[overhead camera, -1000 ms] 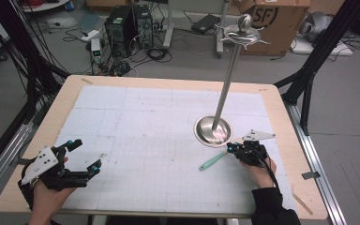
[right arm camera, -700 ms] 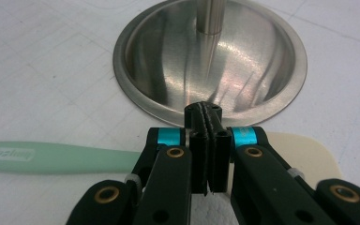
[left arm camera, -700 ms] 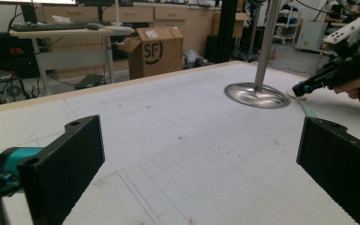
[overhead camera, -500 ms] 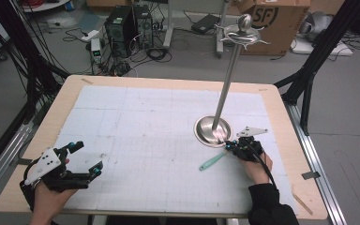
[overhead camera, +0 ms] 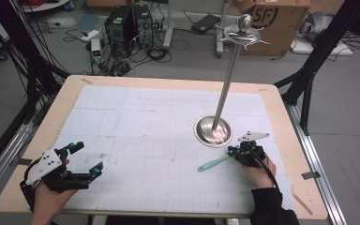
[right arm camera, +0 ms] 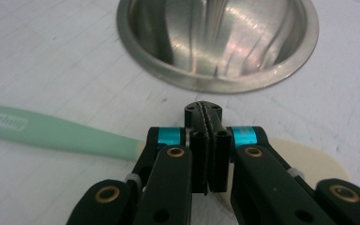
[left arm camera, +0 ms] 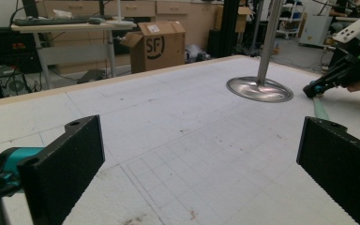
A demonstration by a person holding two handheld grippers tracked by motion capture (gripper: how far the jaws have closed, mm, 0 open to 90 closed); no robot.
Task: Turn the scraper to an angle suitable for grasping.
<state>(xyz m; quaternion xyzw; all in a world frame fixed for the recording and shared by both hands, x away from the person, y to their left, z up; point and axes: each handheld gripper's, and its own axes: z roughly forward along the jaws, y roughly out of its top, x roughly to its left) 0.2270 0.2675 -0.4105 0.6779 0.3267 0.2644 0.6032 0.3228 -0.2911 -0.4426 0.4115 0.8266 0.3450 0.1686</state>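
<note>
A mint-green utensil (overhead camera: 211,164) with a cream head (right arm camera: 309,161) lies flat on the white mat, just in front of the round steel base (overhead camera: 213,131) of a tall metal stand. My right gripper (overhead camera: 231,152) is shut. In the right gripper view its tip (right arm camera: 204,110) sits over the spot where the green handle (right arm camera: 51,131) meets the head, and nothing shows between the jaws. My left gripper (overhead camera: 88,157) is held open near the front left corner, with only bare mat between its jaws (left arm camera: 199,159).
The stand's pole (overhead camera: 227,79) rises from the base (left arm camera: 260,89) to a hooked top. The white gridded mat (overhead camera: 145,122) covers most of the wooden table. Cardboard boxes, computers and cables lie on the floor beyond the far edge.
My right gripper has shifted slightly left, closer over the utensil. The utensil and my left gripper have stayed put.
</note>
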